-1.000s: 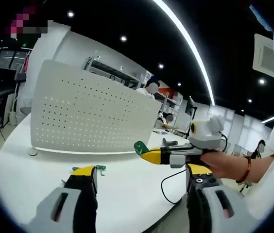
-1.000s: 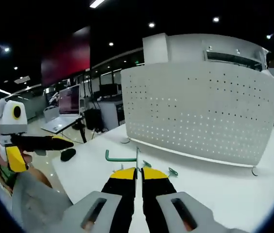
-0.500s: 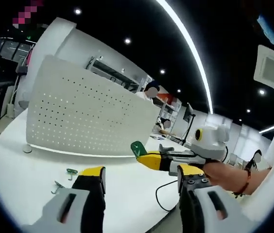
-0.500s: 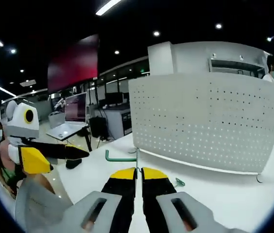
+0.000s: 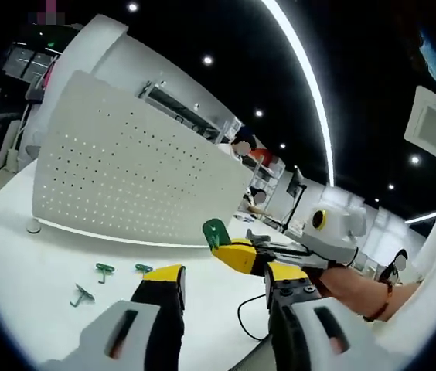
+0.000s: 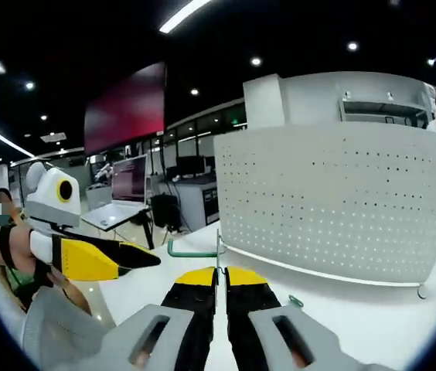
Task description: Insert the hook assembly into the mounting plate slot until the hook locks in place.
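The white perforated mounting plate (image 5: 125, 185) stands upright on the white table (image 5: 25, 270); the right gripper view has it (image 6: 342, 201) straight ahead. My right gripper (image 6: 219, 272) is shut on a green hook (image 6: 193, 250), whose arm sticks out to the left above the jaw tips. It comes into the left gripper view from the right (image 5: 233, 253), holding the hook (image 5: 216, 232) up in the air in front of the plate's right end. My left gripper (image 5: 222, 278) is open with nothing between its jaws, and appears at the left (image 6: 94, 259) of the right gripper view.
Three loose green hooks (image 5: 103, 269) (image 5: 142, 268) (image 5: 80, 294) lie on the table in front of the plate. One more small hook (image 6: 295, 301) lies near its foot. A black cable (image 5: 243, 321) runs off the table edge. Desks, monitors and people stand behind.
Both cameras have shifted. The right gripper, still shut on the hook, sits nearer the left gripper's jaws. Loose hooks have come into the left gripper view.
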The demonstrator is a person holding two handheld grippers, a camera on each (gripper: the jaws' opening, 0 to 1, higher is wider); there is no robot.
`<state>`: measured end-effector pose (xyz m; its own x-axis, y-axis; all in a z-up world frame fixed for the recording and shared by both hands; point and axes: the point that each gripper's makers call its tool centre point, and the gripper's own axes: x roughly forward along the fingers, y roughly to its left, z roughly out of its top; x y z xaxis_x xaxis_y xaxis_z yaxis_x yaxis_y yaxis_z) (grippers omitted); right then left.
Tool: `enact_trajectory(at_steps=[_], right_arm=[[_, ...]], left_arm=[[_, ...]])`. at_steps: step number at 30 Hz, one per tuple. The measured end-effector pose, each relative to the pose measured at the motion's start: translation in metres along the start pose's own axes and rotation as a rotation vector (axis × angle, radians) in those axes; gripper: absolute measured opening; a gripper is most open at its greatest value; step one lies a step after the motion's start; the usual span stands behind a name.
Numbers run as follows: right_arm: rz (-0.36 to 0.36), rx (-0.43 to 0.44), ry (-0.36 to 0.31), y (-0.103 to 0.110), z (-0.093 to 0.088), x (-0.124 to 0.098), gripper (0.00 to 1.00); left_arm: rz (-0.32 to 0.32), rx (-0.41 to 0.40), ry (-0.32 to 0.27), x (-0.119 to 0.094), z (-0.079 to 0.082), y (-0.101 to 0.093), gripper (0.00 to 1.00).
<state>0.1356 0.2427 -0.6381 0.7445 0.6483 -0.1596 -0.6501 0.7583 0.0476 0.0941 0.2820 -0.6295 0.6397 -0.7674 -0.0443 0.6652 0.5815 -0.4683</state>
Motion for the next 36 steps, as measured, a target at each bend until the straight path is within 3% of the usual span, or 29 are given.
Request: enact_trajectory(at_steps=[18,27,36], right_arm=[[0.078,-0.036,-0.011,0.018,0.001,0.008,0.03],[0.111,-0.051,-0.023,0.029,0.001,0.009,0.03],[0.122,-0.089,-0.034,0.031,0.003,0.008,0.03]], left_arm=[[-0.038,-0.107,0.022,0.011,0.001,0.003,0.23],[-0.032,-0.147,0.001,0.011,0.004,0.007,0.16],[-0.032,-0.170,0.022,0.011,0.002,0.009,0.05]])
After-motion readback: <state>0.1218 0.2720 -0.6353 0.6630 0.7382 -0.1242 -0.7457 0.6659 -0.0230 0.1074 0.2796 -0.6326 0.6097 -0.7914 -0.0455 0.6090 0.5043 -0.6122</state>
